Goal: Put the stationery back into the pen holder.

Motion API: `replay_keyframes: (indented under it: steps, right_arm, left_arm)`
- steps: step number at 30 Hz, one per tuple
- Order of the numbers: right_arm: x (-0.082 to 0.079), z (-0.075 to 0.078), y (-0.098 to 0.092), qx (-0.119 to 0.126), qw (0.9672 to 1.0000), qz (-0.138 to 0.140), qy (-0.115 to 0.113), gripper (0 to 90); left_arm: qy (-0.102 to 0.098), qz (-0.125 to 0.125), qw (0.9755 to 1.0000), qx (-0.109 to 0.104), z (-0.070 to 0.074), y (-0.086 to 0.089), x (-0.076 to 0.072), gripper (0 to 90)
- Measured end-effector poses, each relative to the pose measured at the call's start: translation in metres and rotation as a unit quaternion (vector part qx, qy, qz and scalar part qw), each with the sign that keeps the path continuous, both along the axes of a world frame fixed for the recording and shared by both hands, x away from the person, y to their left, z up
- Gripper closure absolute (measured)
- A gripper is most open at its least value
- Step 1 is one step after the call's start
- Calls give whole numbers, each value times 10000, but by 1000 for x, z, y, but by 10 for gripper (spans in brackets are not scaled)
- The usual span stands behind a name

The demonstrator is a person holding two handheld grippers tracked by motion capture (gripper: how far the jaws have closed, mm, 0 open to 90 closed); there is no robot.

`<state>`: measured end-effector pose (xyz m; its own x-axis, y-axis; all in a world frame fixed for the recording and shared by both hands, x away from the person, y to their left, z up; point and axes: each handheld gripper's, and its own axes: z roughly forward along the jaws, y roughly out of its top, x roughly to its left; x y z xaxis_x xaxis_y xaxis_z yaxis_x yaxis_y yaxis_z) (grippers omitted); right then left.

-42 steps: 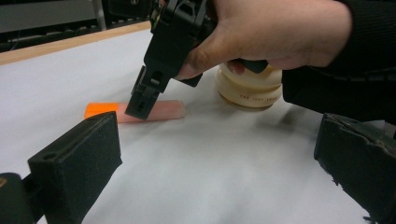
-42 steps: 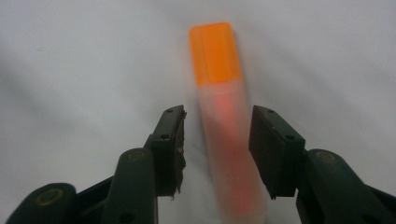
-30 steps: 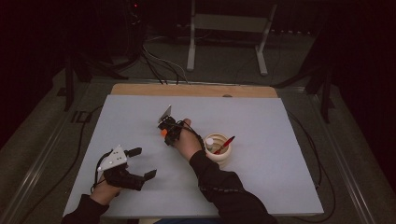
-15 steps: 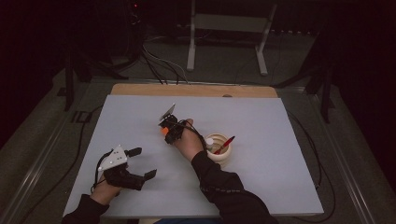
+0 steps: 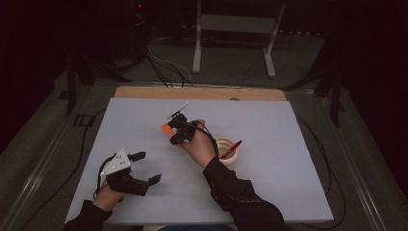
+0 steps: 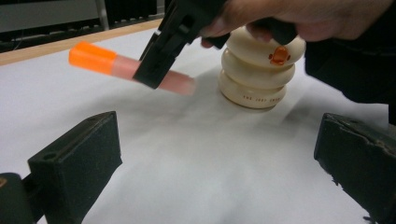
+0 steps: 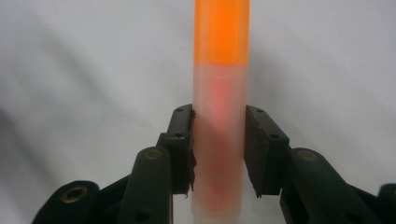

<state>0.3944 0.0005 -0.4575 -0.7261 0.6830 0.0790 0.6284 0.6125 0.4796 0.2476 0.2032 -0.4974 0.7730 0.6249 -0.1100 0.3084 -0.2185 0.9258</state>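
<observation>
1. Comparing with the earlier high views: the right tool (image 5: 174, 133) has been raised off the desk (image 5: 288, 192) with the orange-capped marker (image 7: 219, 116) carried along; the left tool (image 5: 144, 168) has been kept where it was.
2. Right tool: pressed onto the frosted barrel of the marker from both sides. The marker is held clear of the desk, tilted, cap end away from the hand, as seen in the left gripper view (image 6: 126, 70).
3. Judgement: pick-up is taken as done; a transfer to the cream ribbed holder (image 5: 230, 155) is the likely remainder.
4. Left tool: spread wide, nothing between the jaws, resting near the desk's front left.
5. Surroundings: a red pen (image 5: 232, 148) is already leaned in the holder, just beside the right hand (image 5: 199, 147).
6. Obstructions: the red pen takes part of the holder's mouth; the holder lies partly behind the wrist.
</observation>
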Motion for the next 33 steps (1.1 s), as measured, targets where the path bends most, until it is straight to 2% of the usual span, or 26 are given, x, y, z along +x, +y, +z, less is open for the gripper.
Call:
replay_keyframes:
  steps: [6,9,16,20,22,24,33]
  right_arm:
    - [-8,15,-13,448,9989,115,7,646]
    - [-12,20,-17,540,9984,151,-30,646]
    - [-30,37,-39,1035,9938,363,-191,646]
    - [-42,44,-49,1185,9912,498,-318,646]
    - [-47,46,-54,1325,9889,572,-364,646]
    - [-52,47,-60,1374,9880,537,-449,646]
    - [-72,51,-86,1607,9822,562,-789,646]
  left_arm:
    - [26,-12,10000,-51,1,0,0,12]
    - [39,-6,10000,-57,2,0,0,12]
    - [59,11,9999,-155,6,-1,0,12]
    - [69,-2,9997,-224,9,-2,-1,12]
    - [80,22,9997,-250,11,-3,-2,12]
    - [80,20,9996,-279,13,-4,-2,12]
    - [123,342,9980,-517,33,-9,-4,12]
